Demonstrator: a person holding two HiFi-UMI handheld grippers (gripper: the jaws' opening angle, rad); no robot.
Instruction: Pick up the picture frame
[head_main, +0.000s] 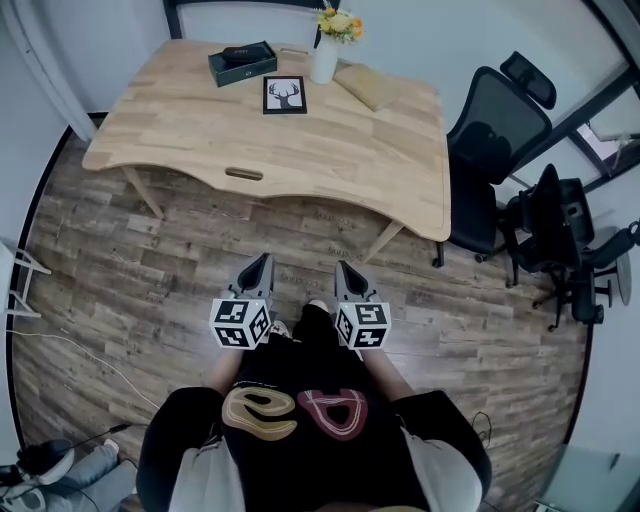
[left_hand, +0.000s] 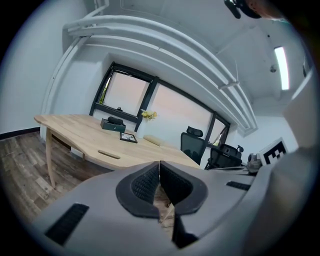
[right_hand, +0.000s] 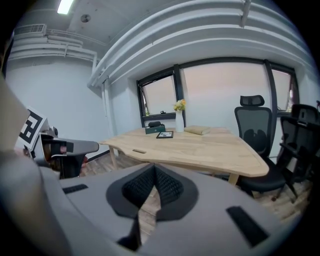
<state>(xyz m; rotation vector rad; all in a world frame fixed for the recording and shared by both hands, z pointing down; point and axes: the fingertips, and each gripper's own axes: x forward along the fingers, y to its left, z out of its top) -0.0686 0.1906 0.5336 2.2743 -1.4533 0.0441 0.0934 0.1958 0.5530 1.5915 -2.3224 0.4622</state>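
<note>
- The frame (head_main: 285, 95) is seen on the table's (head_main: 300, 160) far side, seemingly flat.
- The left gripper (head_main: 260, 262) and right gripper (head_main: 344, 268) are held with jaws pressed together, empty, well short of it.
- Approach and grasp are left undone.

Table (head_main: 300, 150): pale wood, wavy near edge with a slot cut into it.
Picture frame (head_main: 285, 95): lies flat on the far half, antlered-deer print facing up.
Box (head_main: 242, 63): dark green, just left of the frame and farther back.
Vase (head_main: 324, 60): white, upright, yellow flowers, just right of the frame.
Tan flat item (head_main: 372, 86): right of the vase.
</note>
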